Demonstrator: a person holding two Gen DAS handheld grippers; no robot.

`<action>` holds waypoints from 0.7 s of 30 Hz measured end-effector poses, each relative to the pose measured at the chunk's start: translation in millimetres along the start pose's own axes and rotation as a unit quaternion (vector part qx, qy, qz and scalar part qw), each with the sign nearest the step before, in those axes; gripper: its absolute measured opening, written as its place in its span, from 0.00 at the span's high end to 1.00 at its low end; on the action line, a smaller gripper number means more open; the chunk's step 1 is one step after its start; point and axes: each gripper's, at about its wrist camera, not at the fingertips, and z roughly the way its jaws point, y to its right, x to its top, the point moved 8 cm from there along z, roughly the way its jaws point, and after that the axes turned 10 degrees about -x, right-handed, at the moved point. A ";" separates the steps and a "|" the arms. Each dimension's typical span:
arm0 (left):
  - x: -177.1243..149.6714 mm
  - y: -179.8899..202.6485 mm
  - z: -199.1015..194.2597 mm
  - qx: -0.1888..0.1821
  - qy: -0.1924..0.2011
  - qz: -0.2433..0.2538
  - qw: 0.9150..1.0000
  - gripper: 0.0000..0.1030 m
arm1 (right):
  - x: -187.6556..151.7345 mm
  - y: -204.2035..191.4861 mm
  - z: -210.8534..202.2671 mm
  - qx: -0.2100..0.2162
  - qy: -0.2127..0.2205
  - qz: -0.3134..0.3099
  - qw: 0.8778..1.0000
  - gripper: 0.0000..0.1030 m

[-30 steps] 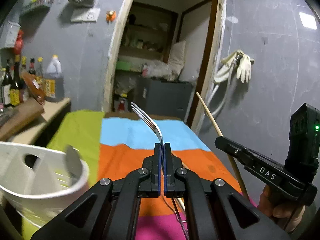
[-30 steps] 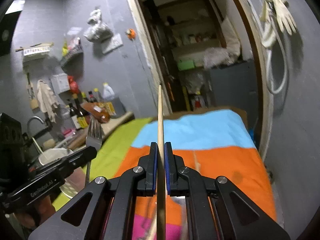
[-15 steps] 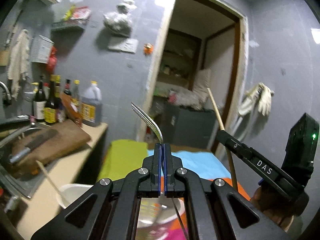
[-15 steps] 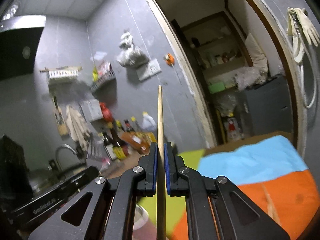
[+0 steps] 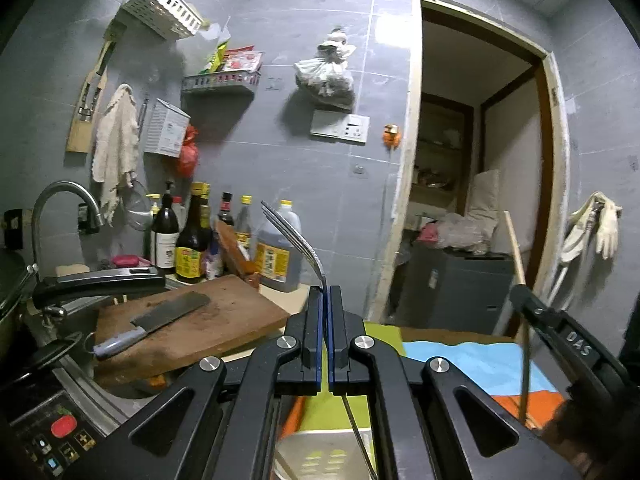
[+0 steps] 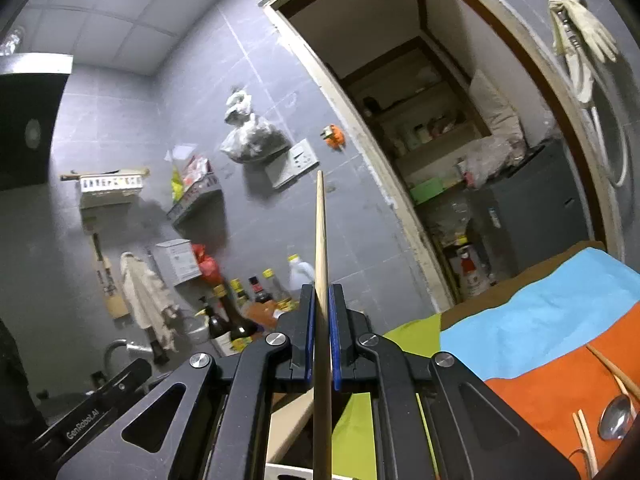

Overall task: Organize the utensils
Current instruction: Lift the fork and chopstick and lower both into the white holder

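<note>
My left gripper (image 5: 325,292) is shut on a metal fork (image 5: 294,236), whose tines stick up and left past the pads and whose handle runs down below them. My right gripper (image 6: 321,292) is shut on a wooden chopstick (image 6: 320,240) that stands almost straight up. In the left wrist view the right gripper (image 5: 520,294) appears at the right edge with the chopstick (image 5: 516,252) in it. A white utensil holder (image 5: 320,456) shows low between the left gripper's arms. On the orange cloth lie a spoon (image 6: 616,422) and more chopsticks (image 6: 608,364).
A cutting board (image 5: 188,328) with a cleaver (image 5: 160,316) lies on the counter at left, beside a sink tap (image 5: 64,208) and a pan handle (image 5: 100,282). Several bottles (image 5: 192,248) stand against the grey wall. A doorway (image 5: 476,184) opens at right. The striped tablecloth (image 6: 540,320) covers the table.
Both grippers have swung left and lifted, each keeping its utensil. The views now face the counter, bottles and wall instead of the table; the white holder has slid below the left gripper.
</note>
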 end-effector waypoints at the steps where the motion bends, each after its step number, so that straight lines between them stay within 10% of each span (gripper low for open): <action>1: -2.7 -1.4 1.2 0.003 0.000 0.001 1.000 1.00 | -1.5 0.9 1.1 -0.006 0.002 -0.001 1.000 0.95; 21: -33.5 -7.9 10.7 0.031 -0.002 -0.002 1.000 1.00 | -26.0 11.0 7.5 -0.052 0.013 -0.015 0.998 0.95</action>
